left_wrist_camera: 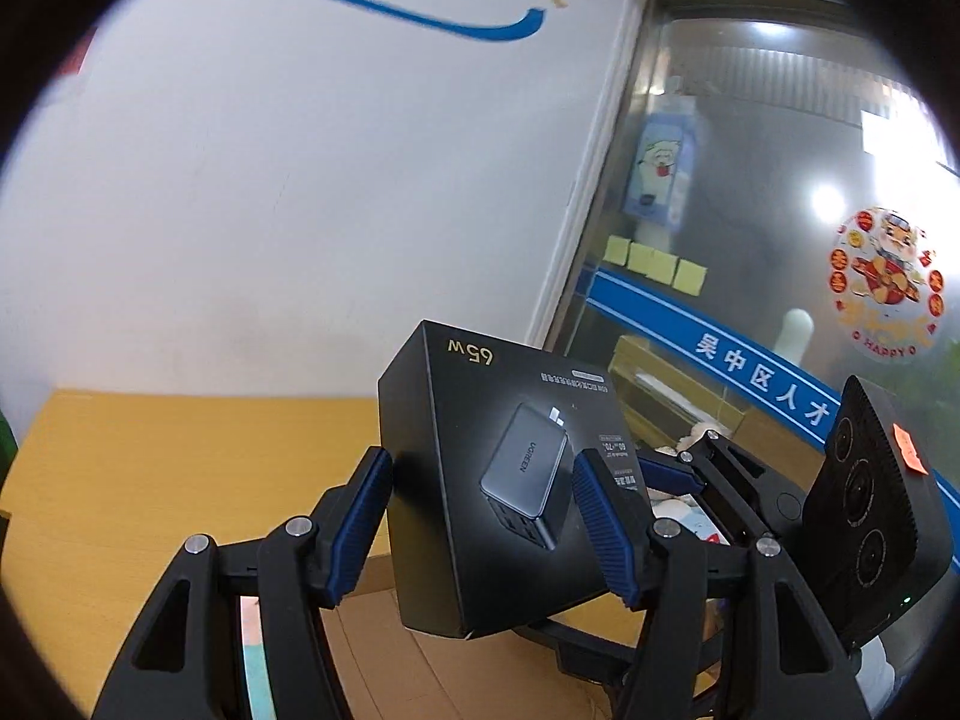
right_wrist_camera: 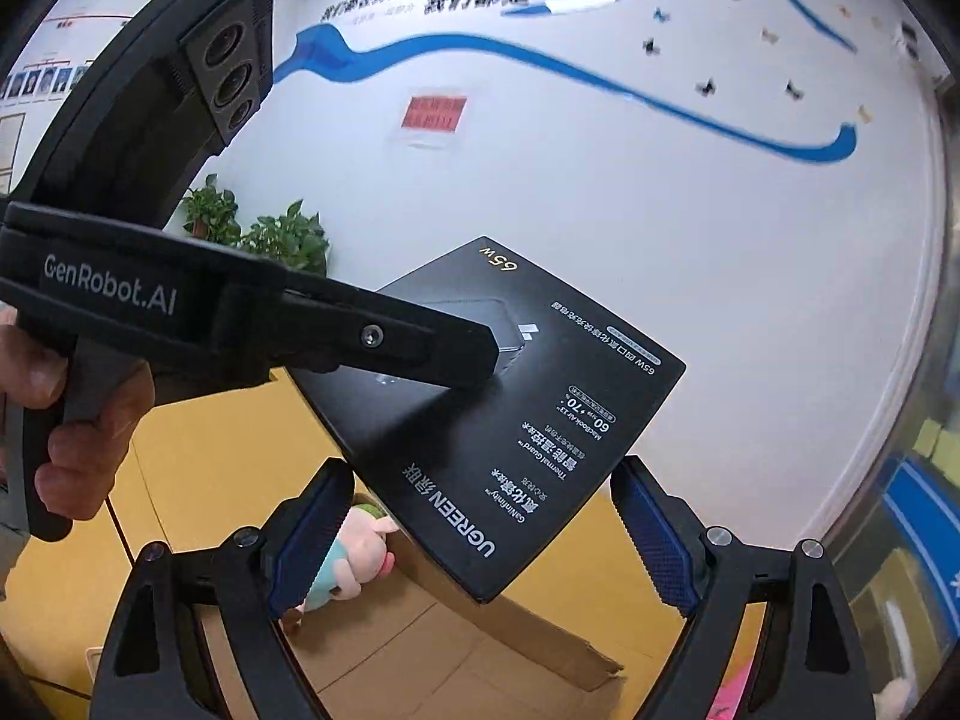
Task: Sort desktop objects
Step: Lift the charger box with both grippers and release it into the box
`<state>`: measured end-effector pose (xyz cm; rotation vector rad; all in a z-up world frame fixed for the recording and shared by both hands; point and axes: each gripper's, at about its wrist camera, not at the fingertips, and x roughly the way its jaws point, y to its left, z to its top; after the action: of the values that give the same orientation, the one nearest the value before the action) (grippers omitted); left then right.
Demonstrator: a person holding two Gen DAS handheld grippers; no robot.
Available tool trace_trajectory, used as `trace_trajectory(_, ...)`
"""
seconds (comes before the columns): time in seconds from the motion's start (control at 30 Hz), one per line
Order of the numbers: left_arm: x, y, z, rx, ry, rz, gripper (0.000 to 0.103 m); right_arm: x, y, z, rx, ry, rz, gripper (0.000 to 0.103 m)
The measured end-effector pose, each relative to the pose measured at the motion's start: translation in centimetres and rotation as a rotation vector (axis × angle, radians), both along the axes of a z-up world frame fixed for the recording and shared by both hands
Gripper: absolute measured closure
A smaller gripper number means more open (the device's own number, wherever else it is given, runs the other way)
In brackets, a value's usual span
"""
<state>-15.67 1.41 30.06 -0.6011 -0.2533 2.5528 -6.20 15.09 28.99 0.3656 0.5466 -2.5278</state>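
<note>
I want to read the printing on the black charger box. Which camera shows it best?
The right wrist view: the UGREEN charger box shows its brand and spec text large. In the left wrist view the box sits clamped in the left gripper, mostly showing the charger picture.

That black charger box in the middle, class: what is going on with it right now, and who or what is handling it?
A person is sorting desk items with two hand-held grippers. The left hand-held gripper is shut on the black charger box, holding it tilted in the air above the yellow desk. The right hand-held gripper is open, its fingers spread to either side of the box's near end without gripping it. An open cardboard box and a pink plush toy lie below.
</note>
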Motion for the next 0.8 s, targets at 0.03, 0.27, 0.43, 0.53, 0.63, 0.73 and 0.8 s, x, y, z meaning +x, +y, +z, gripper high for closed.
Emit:
trace_trajectory(0.03,-0.9,0.1,-0.7,0.005,-0.022,0.004,0.041,-1.2,0.1,-0.7,0.001,-0.025,0.004,0.015)
trace_trajectory(0.27,-8.7,-0.3,-11.9,0.031,-0.299,0.033,0.041,-8.6,0.4,-9.0,0.011,-0.244,0.023,0.015)
trace_trajectory(0.43,-12.0,-0.3,-19.9,0.027,-0.466,0.053,0.041,-12.5,0.4,-17.8,0.038,-0.423,0.026,0.015)
trace_trajectory(0.53,-13.3,0.4,-23.2,0.002,-0.534,0.069,0.041,-14.4,0.6,-21.9,0.03,-0.531,0.016,0.015)
trace_trajectory(0.63,-14.3,0.8,-25.5,-0.013,-0.595,0.088,0.041,-15.6,0.9,-24.9,0.032,-0.594,0.004,0.015)
trace_trajectory(0.73,-15.0,1.1,-27.4,-0.039,-0.655,0.114,0.041,-16.5,1.0,-27.1,0.026,-0.654,0.004,0.015)
trace_trajectory(0.8,-15.5,1.4,-28.7,-0.066,-0.708,0.123,0.041,-16.9,0.9,-28.5,0.035,-0.683,0.001,0.015)
